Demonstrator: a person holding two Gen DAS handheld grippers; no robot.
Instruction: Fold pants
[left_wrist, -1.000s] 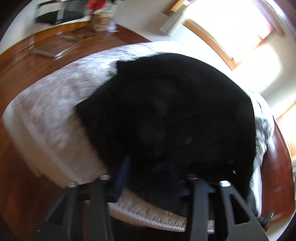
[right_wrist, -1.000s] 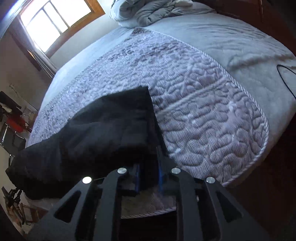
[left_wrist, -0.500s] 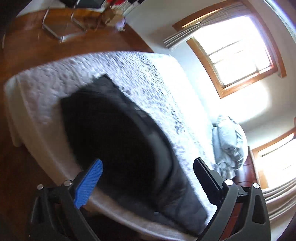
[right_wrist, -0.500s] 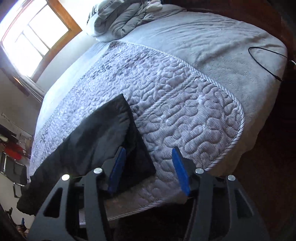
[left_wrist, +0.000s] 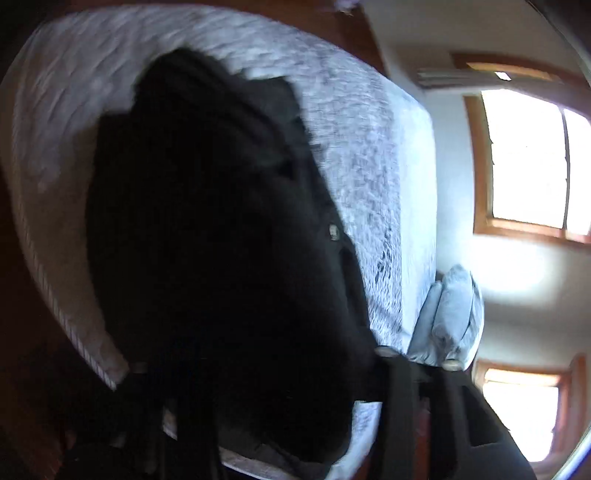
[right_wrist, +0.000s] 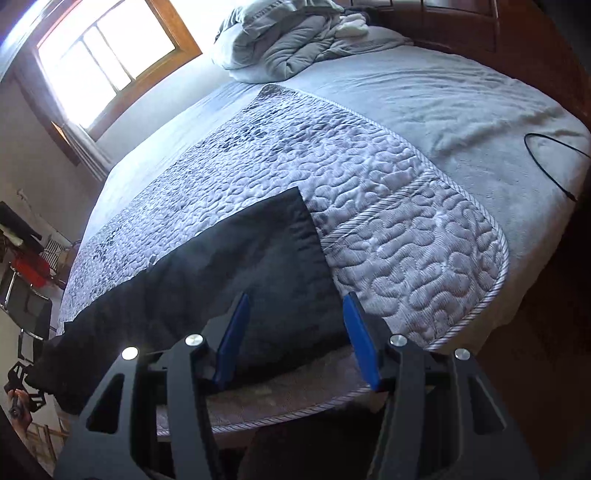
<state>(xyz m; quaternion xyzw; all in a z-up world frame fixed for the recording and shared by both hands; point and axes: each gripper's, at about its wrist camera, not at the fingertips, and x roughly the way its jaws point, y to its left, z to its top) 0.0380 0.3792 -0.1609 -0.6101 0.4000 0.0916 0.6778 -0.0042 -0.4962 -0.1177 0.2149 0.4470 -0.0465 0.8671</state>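
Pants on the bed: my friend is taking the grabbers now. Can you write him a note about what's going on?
Right gripper: open, holding nothing, pads either side of the near corner of the pants' right end.
Left gripper: up against the pants' other end; the view is dark and blurred, so its grip cannot be told.
Pants: black, laid out in a long strip on the quilt, along the near edge.
Done: they look laid flat.
Left: probably the end-to-end fold, then tidying.

Black gripper (right_wrist: 293, 334) — blue pads (right_wrist: 232, 338), silver screws (right_wrist: 194, 340)
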